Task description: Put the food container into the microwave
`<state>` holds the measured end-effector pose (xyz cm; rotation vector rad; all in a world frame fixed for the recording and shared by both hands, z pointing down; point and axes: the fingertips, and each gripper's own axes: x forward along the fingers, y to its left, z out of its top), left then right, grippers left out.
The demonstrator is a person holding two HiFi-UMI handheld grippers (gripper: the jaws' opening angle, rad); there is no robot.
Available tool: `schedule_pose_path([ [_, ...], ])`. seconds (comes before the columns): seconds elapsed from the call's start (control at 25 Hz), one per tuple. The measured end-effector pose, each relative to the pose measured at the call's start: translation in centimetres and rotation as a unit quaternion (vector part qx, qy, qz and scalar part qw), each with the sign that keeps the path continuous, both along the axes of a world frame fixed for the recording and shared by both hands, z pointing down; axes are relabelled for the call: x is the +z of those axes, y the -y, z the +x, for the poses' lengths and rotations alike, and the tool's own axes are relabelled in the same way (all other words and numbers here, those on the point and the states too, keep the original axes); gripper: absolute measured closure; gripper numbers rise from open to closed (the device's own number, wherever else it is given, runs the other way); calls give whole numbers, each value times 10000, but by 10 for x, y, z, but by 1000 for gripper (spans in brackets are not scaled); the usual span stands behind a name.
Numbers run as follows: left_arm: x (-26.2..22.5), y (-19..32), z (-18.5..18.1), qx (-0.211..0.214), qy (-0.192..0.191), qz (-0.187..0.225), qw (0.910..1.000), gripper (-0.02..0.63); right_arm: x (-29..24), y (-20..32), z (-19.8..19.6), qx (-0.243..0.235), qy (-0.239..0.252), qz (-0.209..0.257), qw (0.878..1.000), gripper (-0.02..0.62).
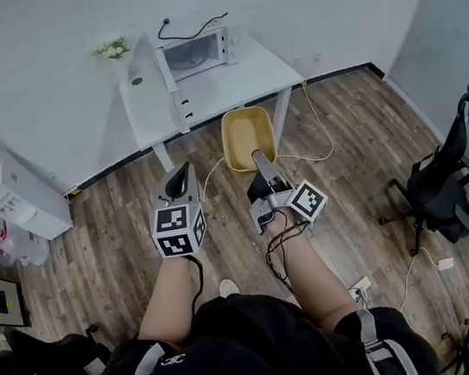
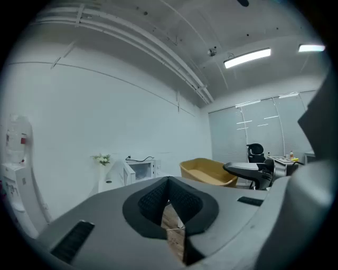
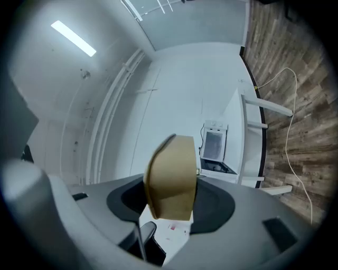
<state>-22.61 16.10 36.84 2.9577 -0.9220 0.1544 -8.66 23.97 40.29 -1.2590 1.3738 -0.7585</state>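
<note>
The tan open food container (image 1: pixel 248 136) hangs in the air above the wood floor, in front of the white table (image 1: pixel 228 87). My right gripper (image 1: pixel 259 156) is shut on its near rim; in the right gripper view the container (image 3: pixel 171 176) fills the space between the jaws. The white microwave (image 1: pixel 195 54) stands on the table with its door (image 1: pixel 145 71) swung open to the left. It also shows as the microwave (image 3: pixel 215 145) beyond the container. My left gripper (image 1: pixel 185 170) is shut on nothing, level with the right one, left of the container (image 2: pixel 206 171).
A small pot of flowers (image 1: pixel 113 48) stands left of the microwave. A water dispenser (image 1: pixel 7 186) is at the far left wall. A black office chair (image 1: pixel 443 177) stands at the right. Cables (image 1: pixel 315 140) trail over the floor under the table.
</note>
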Motion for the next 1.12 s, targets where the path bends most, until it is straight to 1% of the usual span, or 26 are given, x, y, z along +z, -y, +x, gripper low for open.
schedule_pose_path([
  [0.16,2,-3,-1,-8,19,4,10000,597,0,-1,-1,-31,-43,-20,10000,382],
  [0.32,-1,2,-3,-24,-30,37,10000,597,-3,4,-2,-5,-51,56,10000,379],
  [0.44,-3,11,-1,-15,-36,52,10000,597,-4,14,1,4,15,85,10000,379],
  [0.84,0,52,10,135,-49,52,9999,597,-5,57,7,21,-28,114,9999,379],
  [1.12,5,80,11,329,-73,20,9994,597,-4,86,5,163,-40,127,9998,377],
])
